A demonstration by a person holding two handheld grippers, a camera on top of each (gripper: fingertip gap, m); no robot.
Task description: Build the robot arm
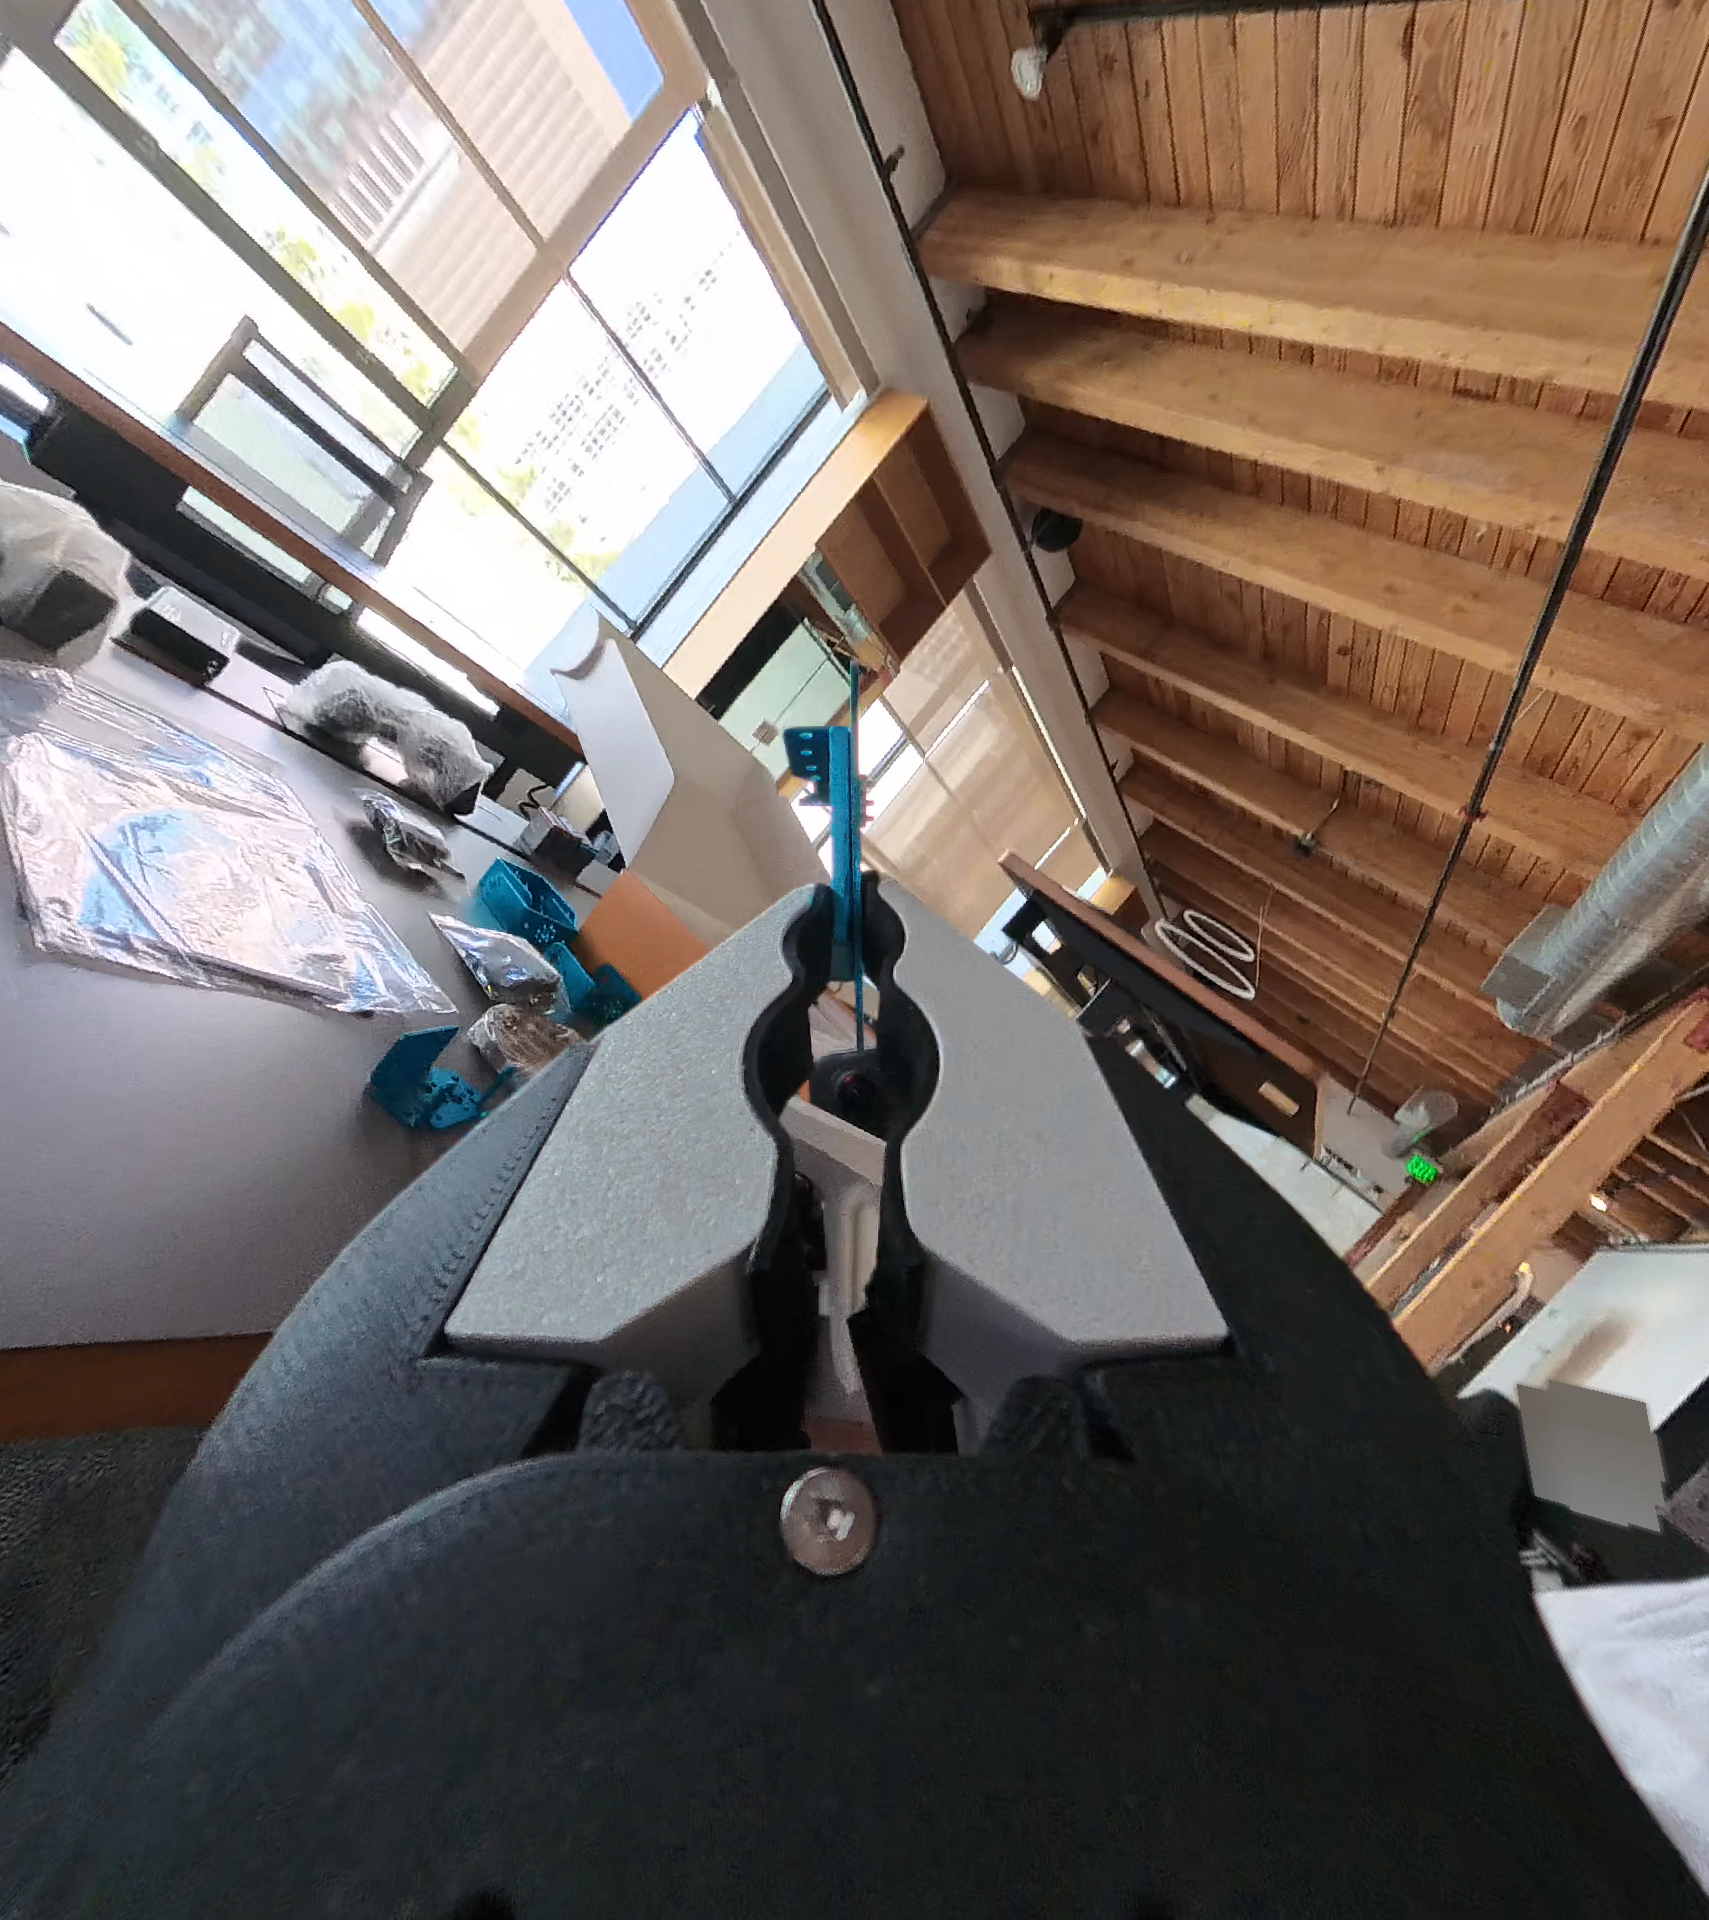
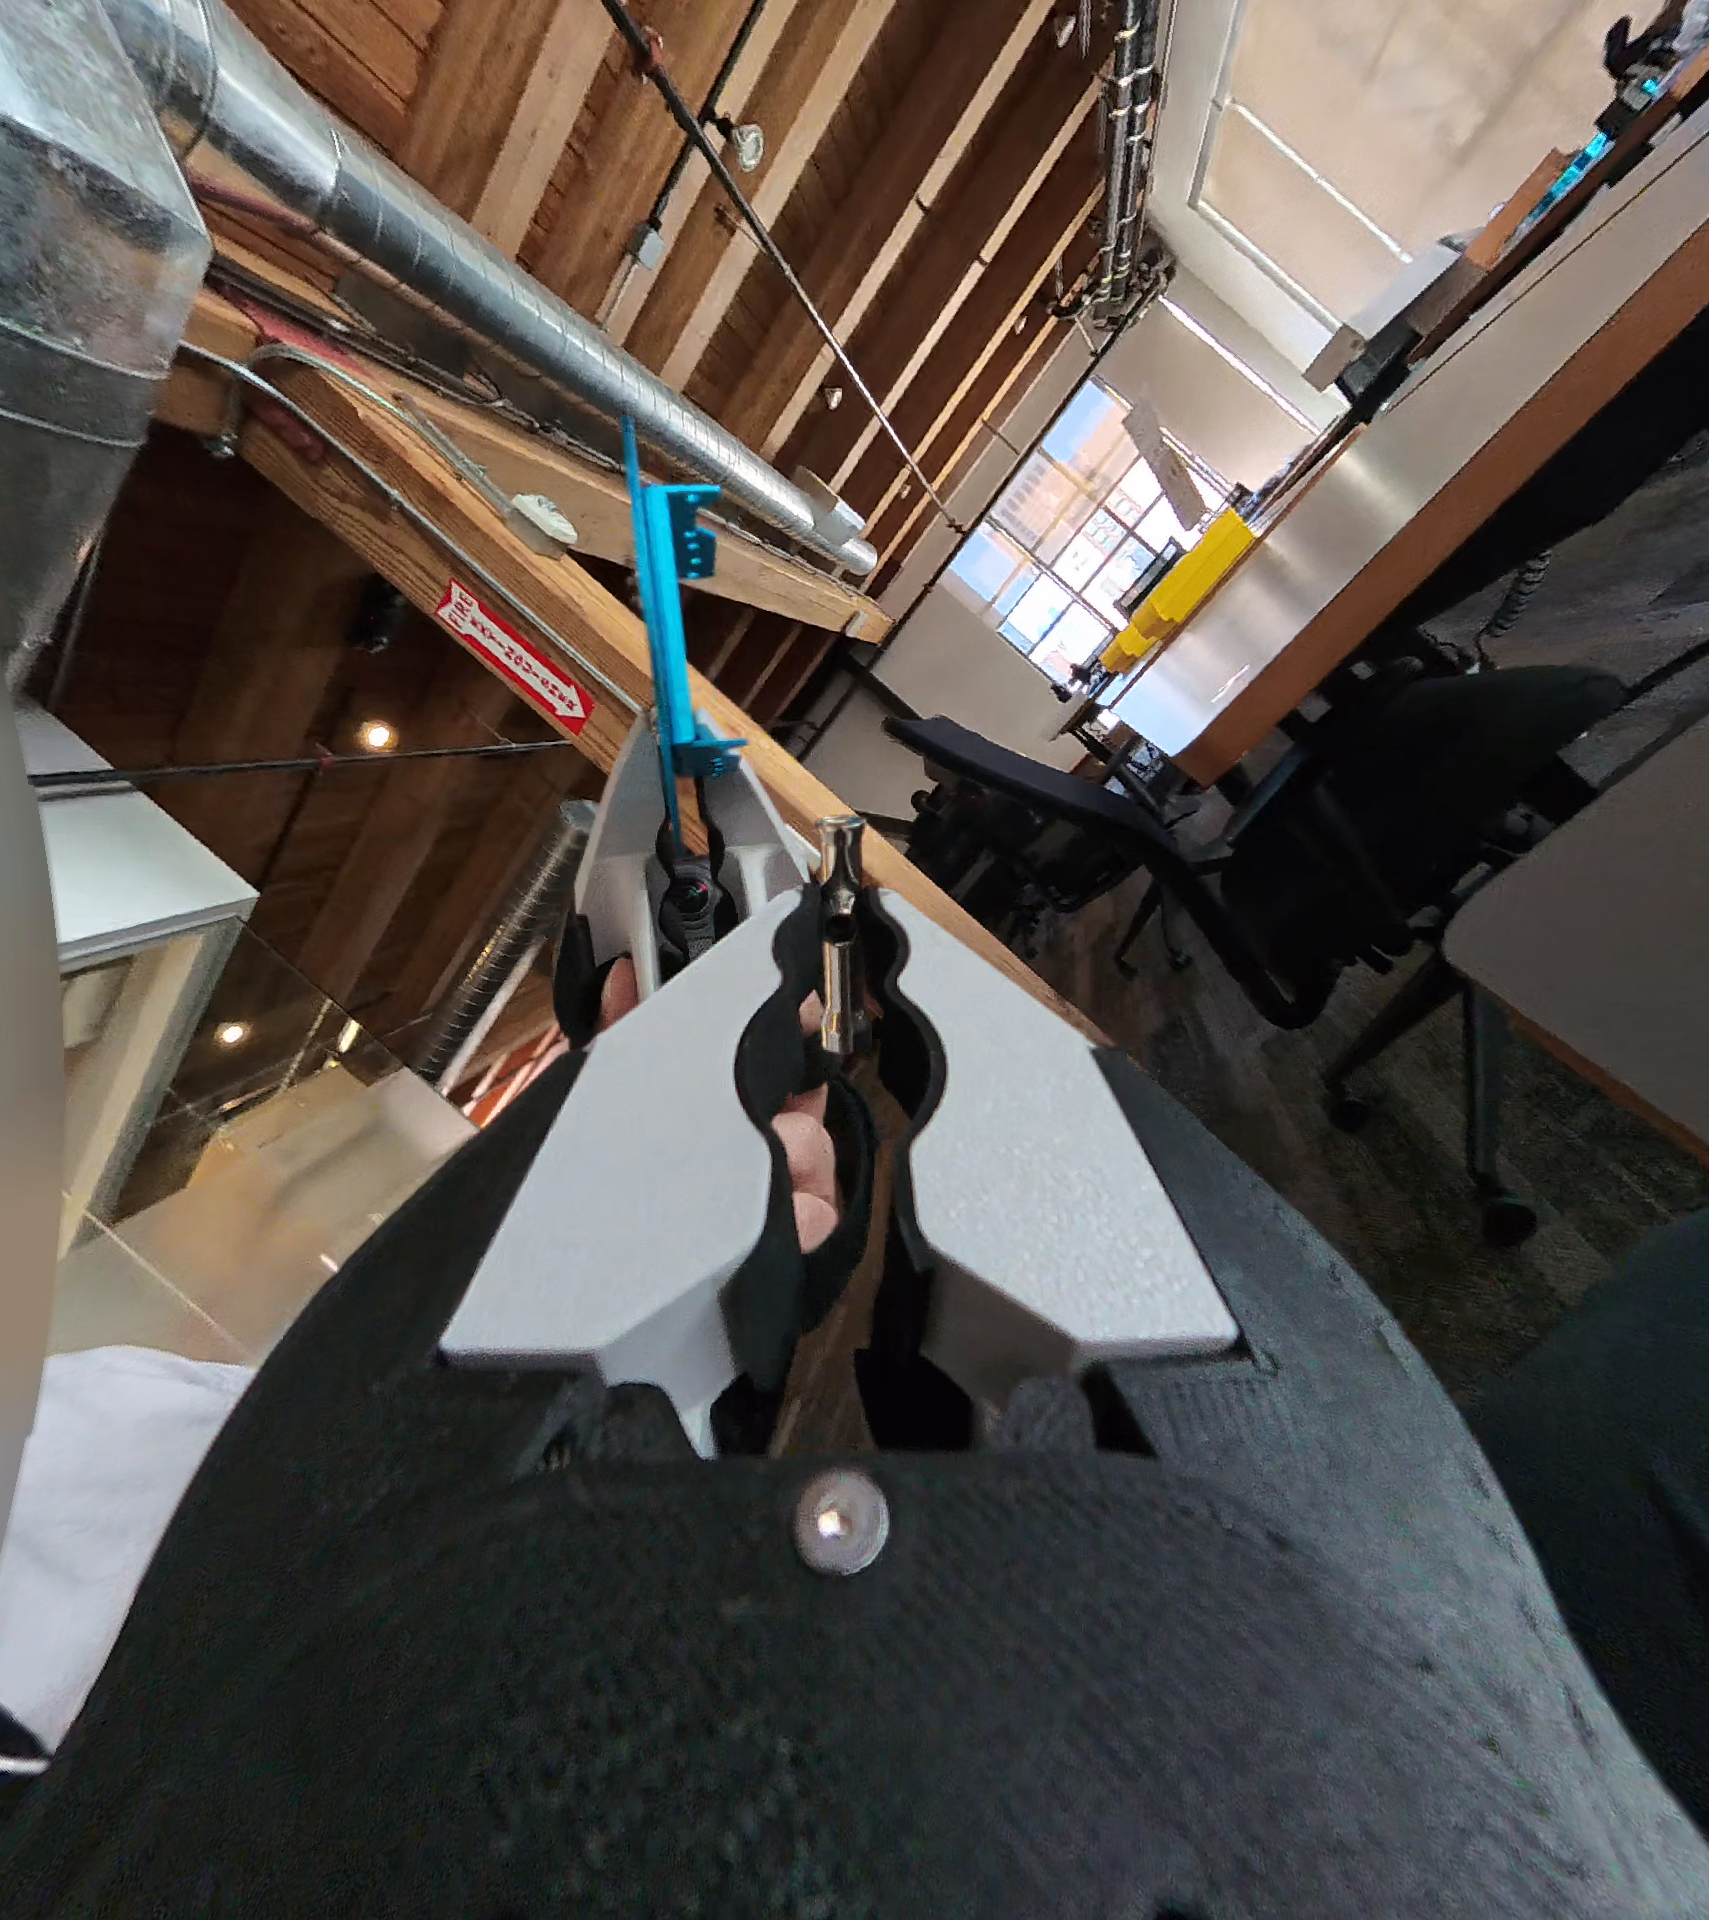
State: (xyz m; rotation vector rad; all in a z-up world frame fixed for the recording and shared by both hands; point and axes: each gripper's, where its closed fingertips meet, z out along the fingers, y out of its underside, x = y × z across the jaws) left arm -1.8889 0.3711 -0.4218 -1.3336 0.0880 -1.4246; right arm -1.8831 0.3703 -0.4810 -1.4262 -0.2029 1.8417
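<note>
While left gripper [image 1: 845, 914] jaws clench blue bracket [image 1: 842, 821] lengthwise forward, right gripper [image 2: 845, 914] jaws grip steel tool [image 2: 839, 935]

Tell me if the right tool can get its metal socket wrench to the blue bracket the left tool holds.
Probably yes: the right tool grips the wrench, and open air separates it from the blue bracket.

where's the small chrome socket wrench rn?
The small chrome tubular socket wrench is pinched upright between the right gripper tips, centre of the right wrist view, just right of the left gripper holding a thin blue perforated metal plate.
</note>
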